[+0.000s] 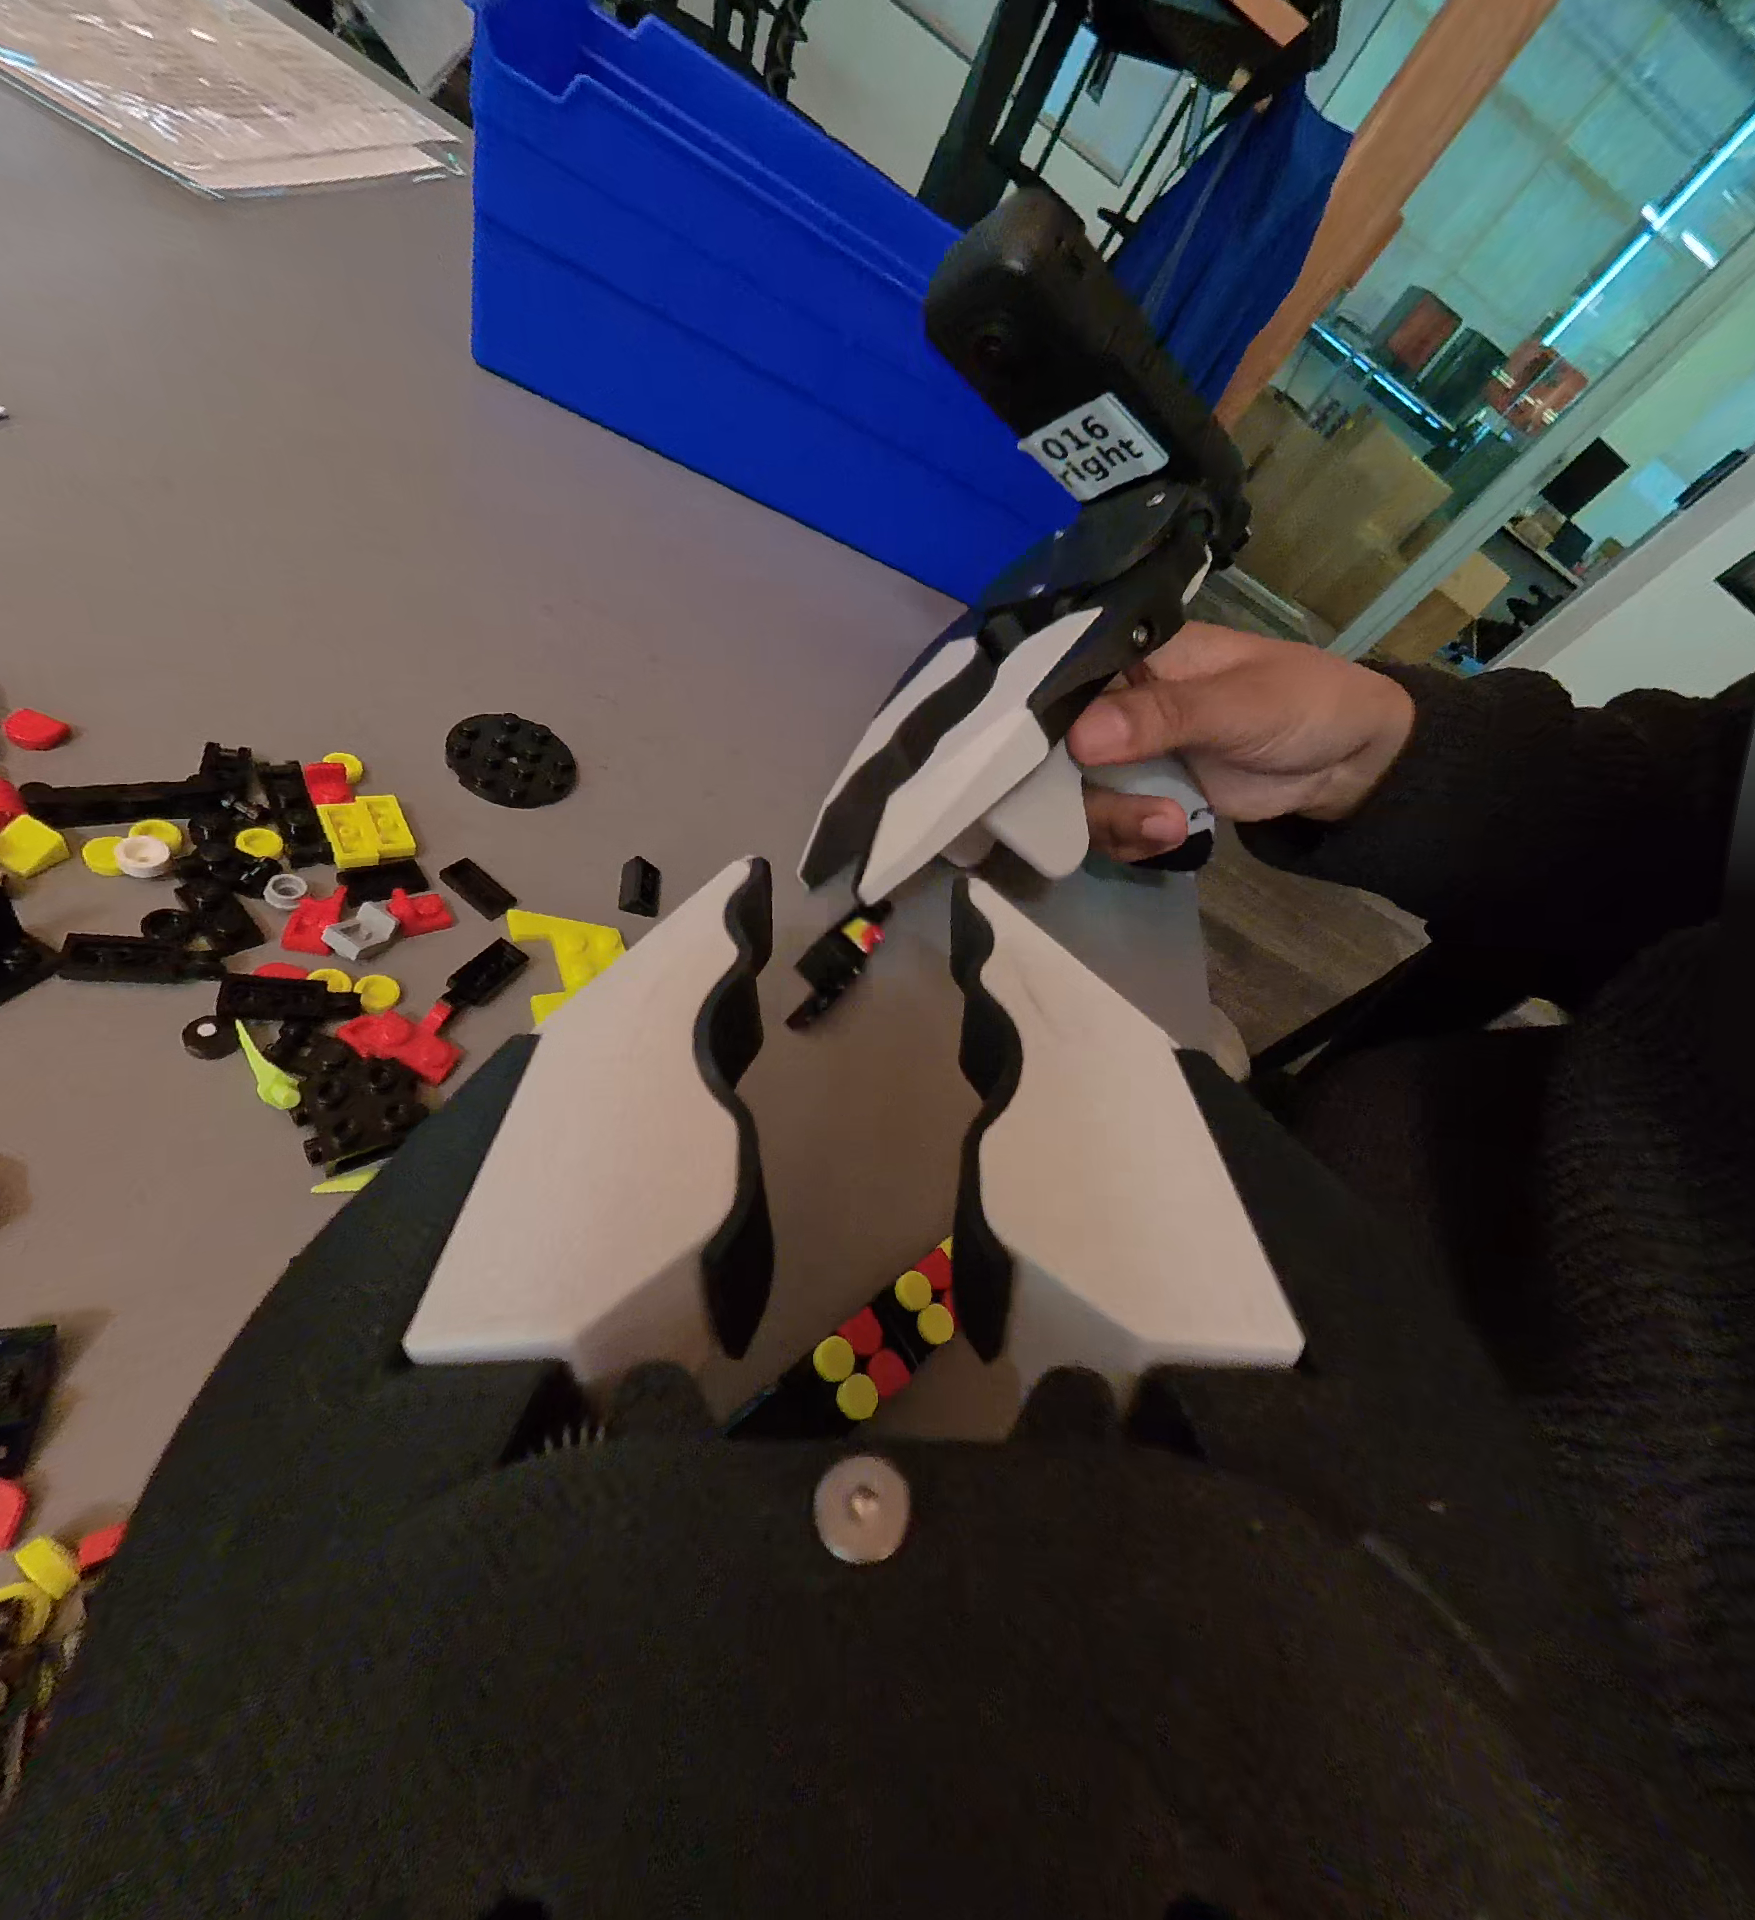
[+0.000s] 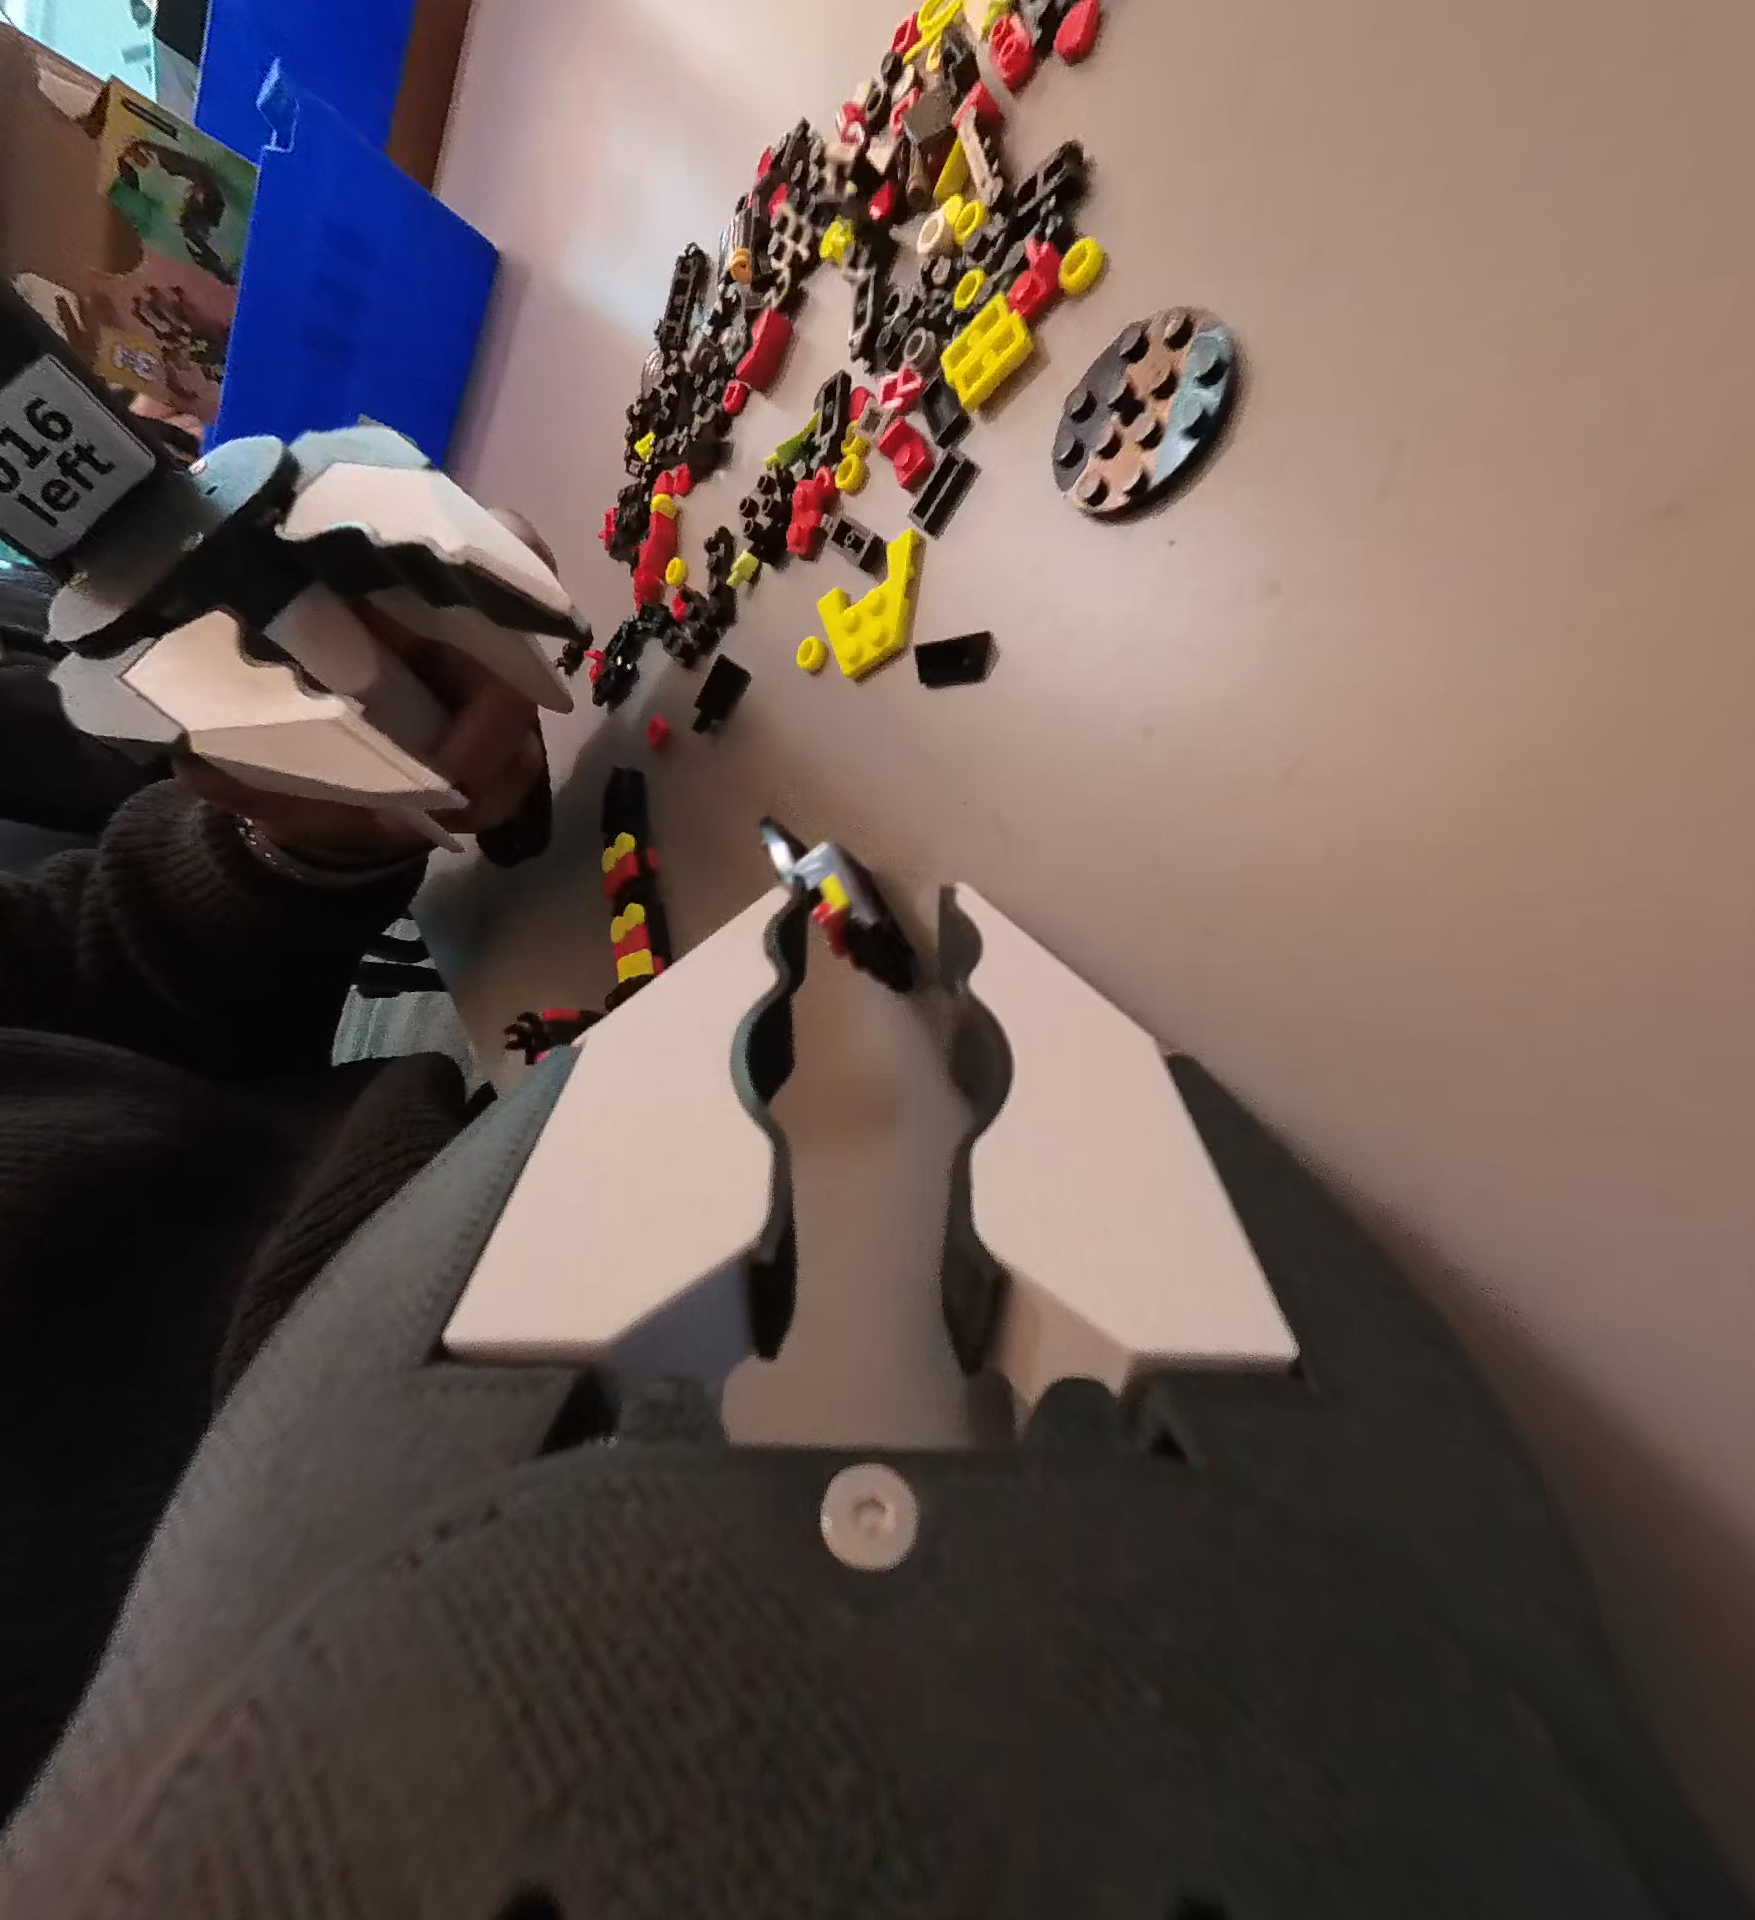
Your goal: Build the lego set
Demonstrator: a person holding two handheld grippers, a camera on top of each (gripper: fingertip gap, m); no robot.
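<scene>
Black, red and yellow bricks (image 1: pixel 312 914) lay scattered at the left of the table (image 1: pixel 333 540), with a round plate (image 1: pixel 509 774) just beyond them. To their right, my left gripper (image 1: pixel 860 883) was wide open and empty, and a striped strip (image 1: pixel 888 1340) showed low between its fingers. Ahead of its tips sat the small black build (image 1: pixel 837 961), the part I judged to be in hand. It lay right at the tips of my right gripper (image 2: pixel 865 899), whose fingers were parted to about the build's width. I could not tell whether they were pinching it or only framing it. To do this well, I judged I should close squarely on the build's flat sides, keep it low over the table, and bring the left gripper in to brace it before pressing anything on. The left view alone showed the right gripper from the side, slanting down onto the build, with the blue bin (image 1: pixel 696 291) behind. The right view alone showed the gap at those tips, the whole strip lying near the table edge, and the left fingers spread with nothing between them.
</scene>
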